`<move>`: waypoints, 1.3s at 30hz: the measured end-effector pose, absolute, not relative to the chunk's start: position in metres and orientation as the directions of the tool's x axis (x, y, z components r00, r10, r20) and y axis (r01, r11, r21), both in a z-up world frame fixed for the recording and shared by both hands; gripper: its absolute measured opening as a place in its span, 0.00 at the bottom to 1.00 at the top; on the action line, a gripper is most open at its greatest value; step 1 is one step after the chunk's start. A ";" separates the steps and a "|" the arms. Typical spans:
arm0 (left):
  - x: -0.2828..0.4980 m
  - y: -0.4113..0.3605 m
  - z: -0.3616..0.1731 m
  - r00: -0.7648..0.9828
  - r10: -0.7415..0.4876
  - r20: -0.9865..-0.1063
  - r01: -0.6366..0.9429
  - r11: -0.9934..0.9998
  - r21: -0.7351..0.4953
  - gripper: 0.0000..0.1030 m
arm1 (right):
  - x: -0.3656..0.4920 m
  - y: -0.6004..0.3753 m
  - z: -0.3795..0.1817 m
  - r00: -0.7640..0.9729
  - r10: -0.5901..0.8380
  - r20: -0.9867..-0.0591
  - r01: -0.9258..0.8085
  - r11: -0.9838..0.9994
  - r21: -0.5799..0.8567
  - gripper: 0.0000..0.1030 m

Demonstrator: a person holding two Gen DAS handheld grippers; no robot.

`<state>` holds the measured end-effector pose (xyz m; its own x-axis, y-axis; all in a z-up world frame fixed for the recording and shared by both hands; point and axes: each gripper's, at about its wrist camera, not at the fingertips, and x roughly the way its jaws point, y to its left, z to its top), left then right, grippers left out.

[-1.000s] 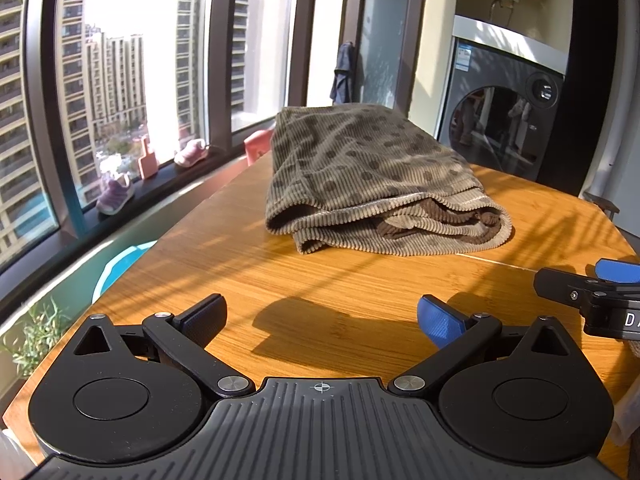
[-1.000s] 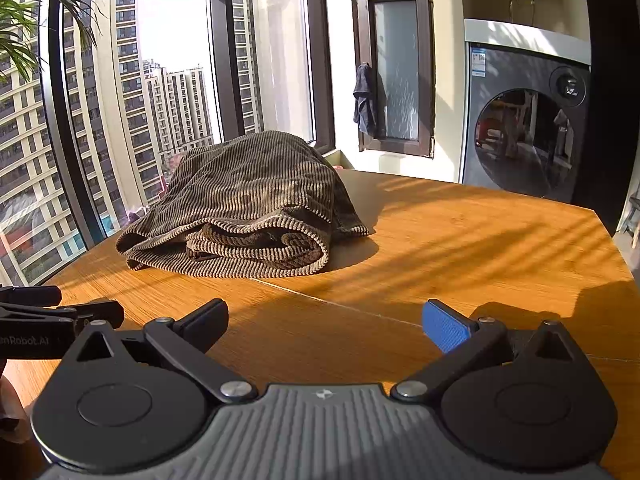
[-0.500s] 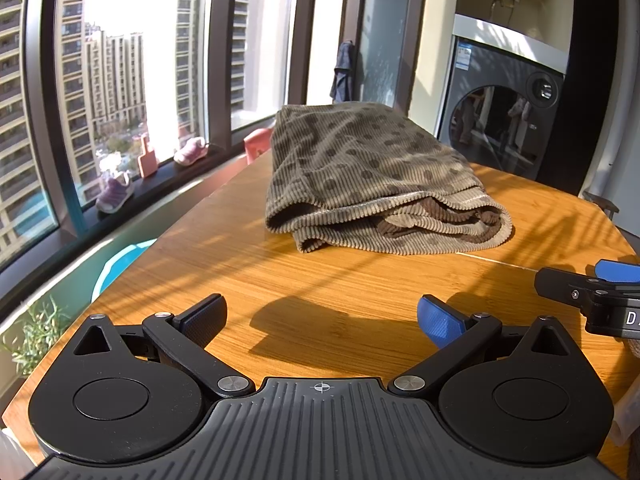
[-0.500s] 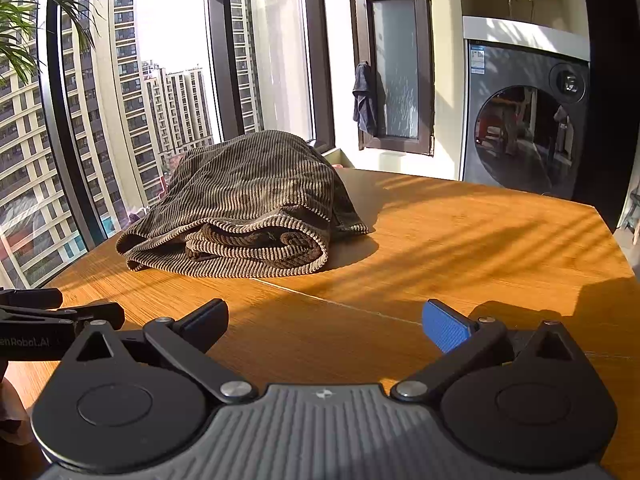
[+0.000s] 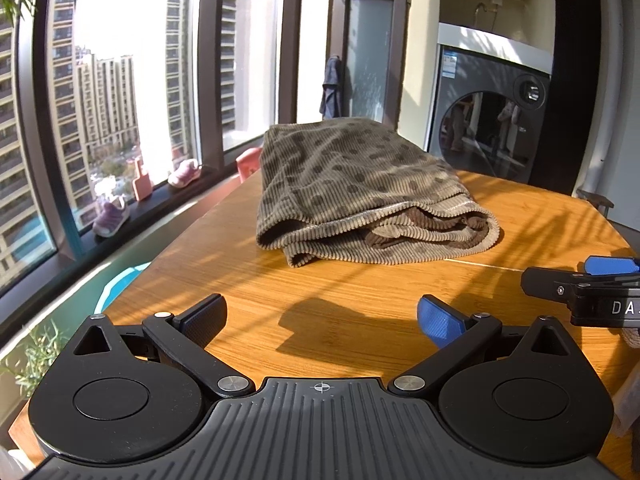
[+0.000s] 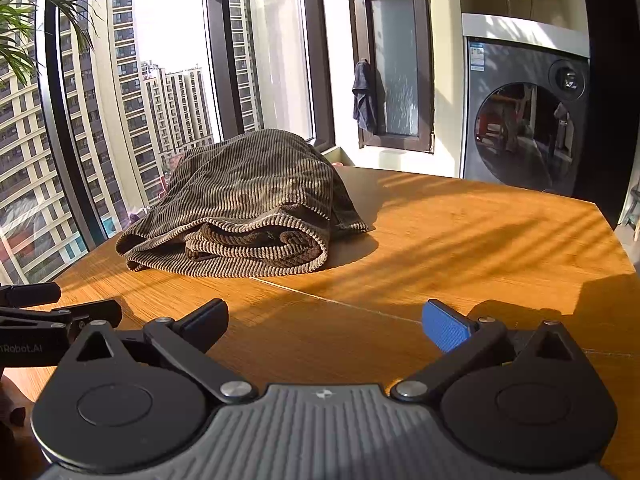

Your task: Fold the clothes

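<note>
With jaws spread and empty, the left gripper (image 5: 320, 316) and right gripper (image 6: 326, 320) are hovering short of a folded corduroy garment (image 5: 360, 196) lying on the wooden table (image 6: 480, 240), apparently finished.

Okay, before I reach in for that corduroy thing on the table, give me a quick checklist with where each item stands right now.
1. Left gripper open, empty: ok.
2. Right gripper open, empty: ok.
3. Corduroy garment fully on the wooden table: ok.
4. Table between grippers and garment bare: ok.
5. Grippers apart from each other: ok.
6. Which layered edge to grasp: cannot tell.
</note>
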<state>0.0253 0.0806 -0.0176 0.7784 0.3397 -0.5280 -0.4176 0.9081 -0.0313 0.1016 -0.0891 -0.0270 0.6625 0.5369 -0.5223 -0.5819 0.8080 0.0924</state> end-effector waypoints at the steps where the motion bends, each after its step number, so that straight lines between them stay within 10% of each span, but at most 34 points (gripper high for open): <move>1: 0.025 0.081 -0.017 0.780 0.340 -0.526 -0.420 0.907 -0.036 1.00 | 0.102 -0.089 -0.027 0.662 0.537 -0.523 -0.582 0.808 0.093 1.00; 39: 0.024 0.102 -0.008 0.783 0.295 -0.548 -0.437 0.888 -0.145 1.00 | 0.099 -0.094 -0.020 0.679 0.507 -0.531 -0.548 0.831 0.094 1.00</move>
<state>0.0243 0.1020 -0.0083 0.7826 0.2952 -0.5481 -0.4366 0.8878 -0.1453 0.0994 -0.0945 -0.0200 0.6785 0.5071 -0.5314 -0.5478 0.8313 0.0939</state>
